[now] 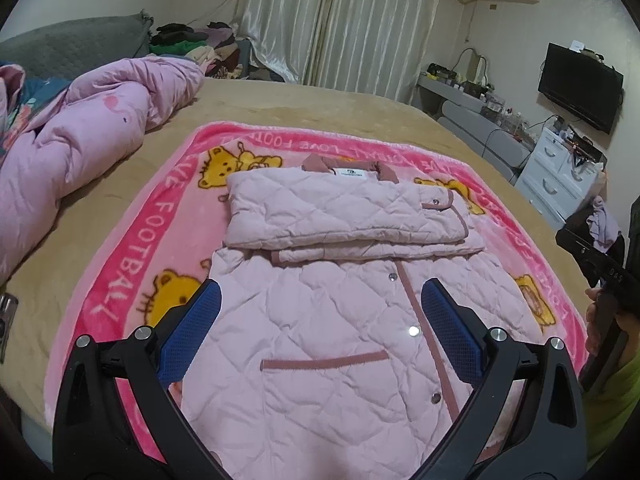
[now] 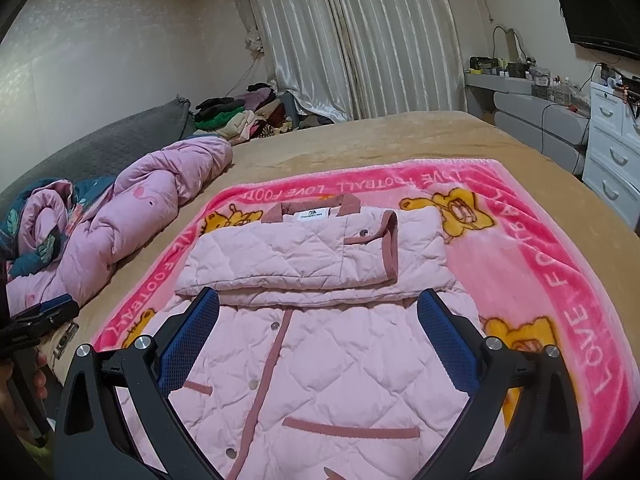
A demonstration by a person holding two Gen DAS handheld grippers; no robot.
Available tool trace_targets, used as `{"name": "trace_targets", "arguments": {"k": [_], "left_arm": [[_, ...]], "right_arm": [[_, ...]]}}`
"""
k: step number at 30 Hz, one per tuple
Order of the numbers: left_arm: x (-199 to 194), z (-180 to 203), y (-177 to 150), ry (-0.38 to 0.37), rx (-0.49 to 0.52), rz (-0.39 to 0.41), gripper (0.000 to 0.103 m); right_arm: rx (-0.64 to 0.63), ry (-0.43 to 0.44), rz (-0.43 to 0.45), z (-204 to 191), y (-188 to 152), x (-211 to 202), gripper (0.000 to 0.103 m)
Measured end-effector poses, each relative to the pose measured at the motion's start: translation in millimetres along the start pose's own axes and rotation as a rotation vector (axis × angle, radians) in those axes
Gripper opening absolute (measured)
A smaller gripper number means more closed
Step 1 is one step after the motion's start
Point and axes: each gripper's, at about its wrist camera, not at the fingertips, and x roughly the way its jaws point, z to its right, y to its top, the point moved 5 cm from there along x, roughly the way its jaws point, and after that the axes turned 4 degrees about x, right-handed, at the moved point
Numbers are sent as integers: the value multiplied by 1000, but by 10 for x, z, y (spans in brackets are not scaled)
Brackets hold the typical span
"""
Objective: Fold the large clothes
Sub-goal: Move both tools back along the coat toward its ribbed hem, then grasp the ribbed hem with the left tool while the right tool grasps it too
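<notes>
The quilted pink jacket (image 1: 340,320) is lying face up in the middle of the pink cartoon blanket (image 1: 132,264), its sleeves already crossed over the chest just below the collar, its hem nearest the person. It looks puffy and soft, light for its bulk, likely to spring back unless pressed, so the two hem corners seem the best places to take hold.

The left gripper (image 1: 320,320) and the right gripper (image 2: 318,332) are both hovering over the jacket's lower half, jaws spread wide and holding nothing.

The blanket is covering a tan bed (image 1: 320,108); beyond the jacket's left side a pink duvet (image 1: 80,148) is bunching up, pale curtains (image 2: 344,40) are hanging behind the bed, and white drawers (image 2: 612,152) are standing off to the right.
</notes>
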Motion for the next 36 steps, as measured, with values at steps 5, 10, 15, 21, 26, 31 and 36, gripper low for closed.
{"name": "trace_targets", "arguments": {"k": [5, 10, 15, 21, 26, 31, 36], "left_arm": [[-53, 9, -78, 13, -1, -9, 94], [-97, 4, -171, 29, 3, -24, 94], [-108, -4, -272, 50, 12, -43, 94], [-77, -28, -422, 70, 9, -71, 94], [-45, -41, -540, 83, 12, -93, 94], [7, -65, -683, 91, 10, -125, 94], [39, -109, -797, 102, 7, -151, 94]], "right_arm": [[1, 4, -15, 17, -86, -40, 99], [-3, -1, -38, 47, -184, -61, 99], [-12, -6, -49, 89, -252, -96, 99], [-21, -17, -62, 157, -326, -140, 99], [-21, -27, -80, 232, -418, -152, 99], [-16, -43, -98, 319, -514, -154, 99], [-11, -48, -110, 368, -580, -155, 99]]}}
